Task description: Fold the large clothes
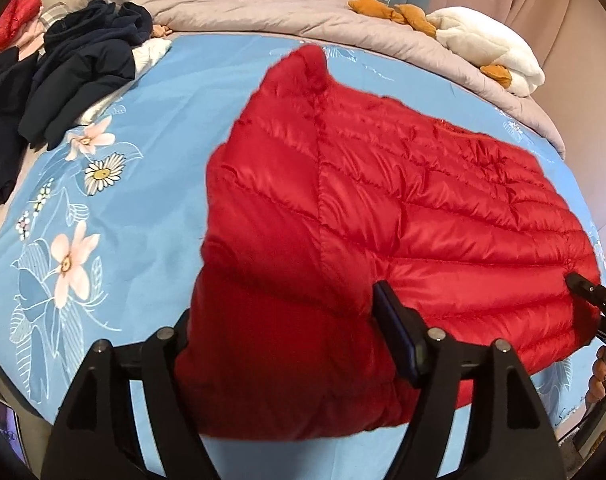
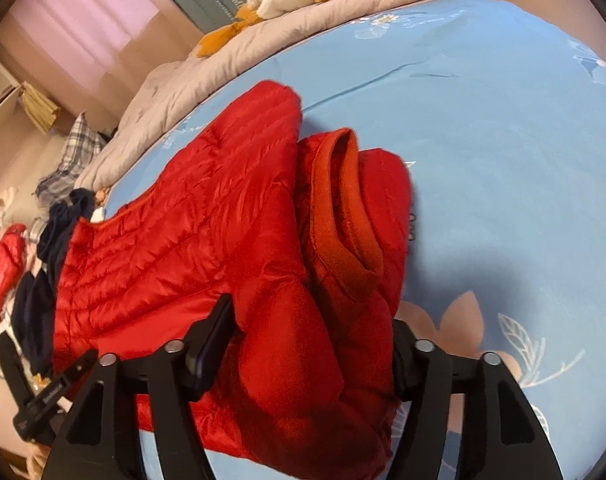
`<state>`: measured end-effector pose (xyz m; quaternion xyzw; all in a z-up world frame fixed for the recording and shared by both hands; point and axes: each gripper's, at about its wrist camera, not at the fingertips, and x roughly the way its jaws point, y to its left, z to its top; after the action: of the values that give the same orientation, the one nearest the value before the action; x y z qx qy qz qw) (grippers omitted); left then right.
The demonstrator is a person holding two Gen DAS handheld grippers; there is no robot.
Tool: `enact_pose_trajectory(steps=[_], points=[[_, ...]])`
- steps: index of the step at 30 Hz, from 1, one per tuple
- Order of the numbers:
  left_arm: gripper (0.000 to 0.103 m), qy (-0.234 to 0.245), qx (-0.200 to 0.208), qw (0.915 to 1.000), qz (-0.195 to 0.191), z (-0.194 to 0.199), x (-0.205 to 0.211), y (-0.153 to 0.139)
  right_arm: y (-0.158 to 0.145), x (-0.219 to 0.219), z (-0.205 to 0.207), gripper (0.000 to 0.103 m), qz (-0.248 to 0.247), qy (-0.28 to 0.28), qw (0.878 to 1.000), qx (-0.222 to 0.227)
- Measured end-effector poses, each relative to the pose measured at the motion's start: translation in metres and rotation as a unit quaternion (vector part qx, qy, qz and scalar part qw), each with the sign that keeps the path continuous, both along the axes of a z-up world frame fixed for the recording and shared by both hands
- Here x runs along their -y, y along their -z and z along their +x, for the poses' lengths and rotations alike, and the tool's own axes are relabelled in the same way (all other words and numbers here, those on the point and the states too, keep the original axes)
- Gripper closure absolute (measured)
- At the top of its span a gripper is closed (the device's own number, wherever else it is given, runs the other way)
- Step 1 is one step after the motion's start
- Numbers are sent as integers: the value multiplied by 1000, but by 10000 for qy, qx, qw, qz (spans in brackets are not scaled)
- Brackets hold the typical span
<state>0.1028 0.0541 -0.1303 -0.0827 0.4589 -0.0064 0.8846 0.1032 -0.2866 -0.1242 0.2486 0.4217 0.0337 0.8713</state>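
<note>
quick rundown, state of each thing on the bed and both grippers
red puffer jacket: partly folded, lying on the sheet
left gripper: open, jacket edge between its fingers
right gripper: open, jacket fold between its fingers
dark clothes: heaped, unfolded
grey quilt: bunched at far edge
plush duck: lying on quilt

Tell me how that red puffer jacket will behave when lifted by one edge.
The red puffer jacket would probably droop, since its folded layers already sag. Its shiny shell looks slippery, so folds may slide apart. The quilted padding suggests it is light for its bulk.
</note>
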Motion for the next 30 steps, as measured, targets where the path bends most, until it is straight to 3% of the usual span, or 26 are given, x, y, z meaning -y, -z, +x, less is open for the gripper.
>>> enact_pose_trajectory(steps=[2,4,8,11,17,22,30], points=[[23,13,63,10000,-2,-4,-2,-5,-5,2,-4,28,-144,135,9998,50],[14,-33,184,9998,57,-10,-3,-13,-11,5,-10,23,-265,280,9992,140],[10,-47,484,9988,65,-22,-5,-34,-25,11,-22,13,-367,510,9973,383],[0,-24,762,9971,34,-33,-4,-53,-39,13,-31,8,-458,594,9955,585],[0,64,1248,9921,-86,-58,2,-89,-77,-4,-55,1,-965,495,9872,1168],[0,156,1703,9852,-100,-82,8,-114,-110,-33,-78,1,-1629,274,9689,1840],[0,180,2012,9792,-162,-112,18,-115,-118,-77,-102,1,-2136,-98,9473,2386]])
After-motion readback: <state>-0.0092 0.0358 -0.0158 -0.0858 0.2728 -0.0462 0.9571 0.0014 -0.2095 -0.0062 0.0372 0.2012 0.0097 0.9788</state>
